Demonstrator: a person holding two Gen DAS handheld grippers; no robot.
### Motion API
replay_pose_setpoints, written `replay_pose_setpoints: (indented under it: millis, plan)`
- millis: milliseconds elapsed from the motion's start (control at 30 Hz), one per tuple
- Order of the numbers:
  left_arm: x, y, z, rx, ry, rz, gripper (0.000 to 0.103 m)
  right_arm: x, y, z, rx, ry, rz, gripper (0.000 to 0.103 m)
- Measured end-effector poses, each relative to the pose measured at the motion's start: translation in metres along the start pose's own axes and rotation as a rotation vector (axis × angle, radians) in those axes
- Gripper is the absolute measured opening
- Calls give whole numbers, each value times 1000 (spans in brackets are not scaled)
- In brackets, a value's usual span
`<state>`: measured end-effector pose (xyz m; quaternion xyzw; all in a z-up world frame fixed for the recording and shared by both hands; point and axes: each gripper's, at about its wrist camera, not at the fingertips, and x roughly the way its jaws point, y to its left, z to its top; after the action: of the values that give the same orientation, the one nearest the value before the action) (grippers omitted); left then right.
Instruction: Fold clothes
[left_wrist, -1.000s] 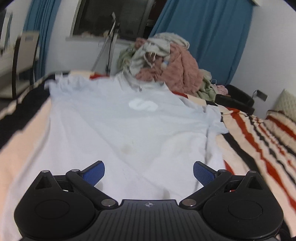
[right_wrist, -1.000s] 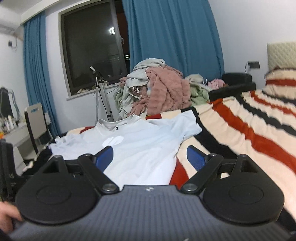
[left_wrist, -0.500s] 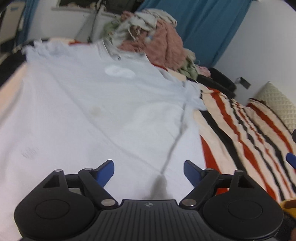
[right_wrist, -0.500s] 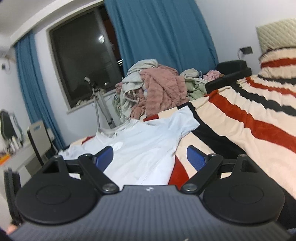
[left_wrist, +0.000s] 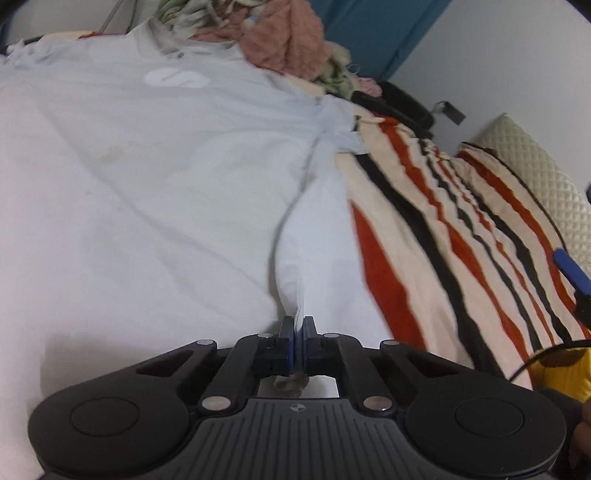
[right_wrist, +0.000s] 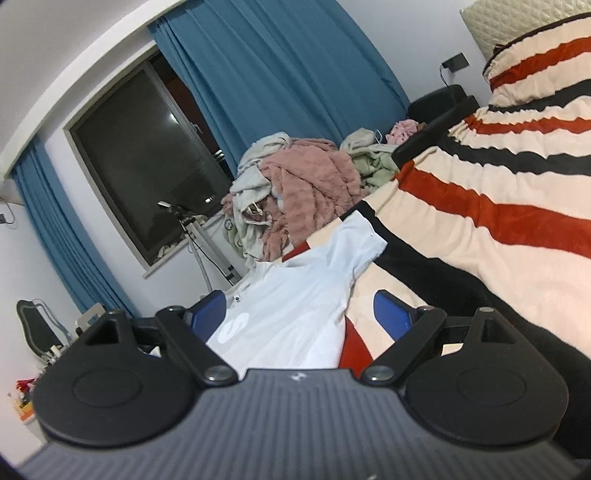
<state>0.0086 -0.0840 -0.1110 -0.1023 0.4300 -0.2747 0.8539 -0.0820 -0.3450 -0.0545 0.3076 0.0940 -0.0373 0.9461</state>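
Shirt (left_wrist: 155, 177) lies flat on bed w/ striped blanket (left_wrist: 443, 236). Left gripper (left_wrist: 299, 325) is clamped on its hem near the right side; right gripper (right_wrist: 299, 314) spread wide, holding nothing. Lift evenly, keep fabric taut, get right gripper onto the sleeve side before folding.

Striped blanket (right_wrist: 498, 206), cream, red and black, covers bed; blue curtains (right_wrist: 288, 77) flank dark window (right_wrist: 147, 147); quilted headboard (left_wrist: 535, 166) at right; wall socket (right_wrist: 456, 62) beside curtain.
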Motion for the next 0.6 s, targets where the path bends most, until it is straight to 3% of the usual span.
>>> replay_pose_setpoints:
  millis: [167, 300, 367, 467, 500, 533, 600]
  plan:
    - [-2, -71, -2, 145, -17, -116, 4, -17, 3, 12, -24, -43, 35, 88]
    - [34, -133, -15, 243, 61, -157, 4, -31, 7, 23, -68, -130, 1, 89]
    - [53, -150, -22, 300, 105, -145, 4, -32, 8, 26, -111, -149, -23, 89]
    - [60, -148, -25, 292, 132, -155, 7, -25, 7, 24, -146, -129, -42, 89]
    - [59, -142, -21, 266, 127, -148, 16, -22, 5, 23, -147, -112, -38, 89]
    - [57, -136, -17, 241, 121, -141, 35, -18, 5, 21, -149, -97, -35, 89]
    - [45, -124, -6, 227, 94, -106, 64, -13, 7, 18, -169, -81, -33, 89]
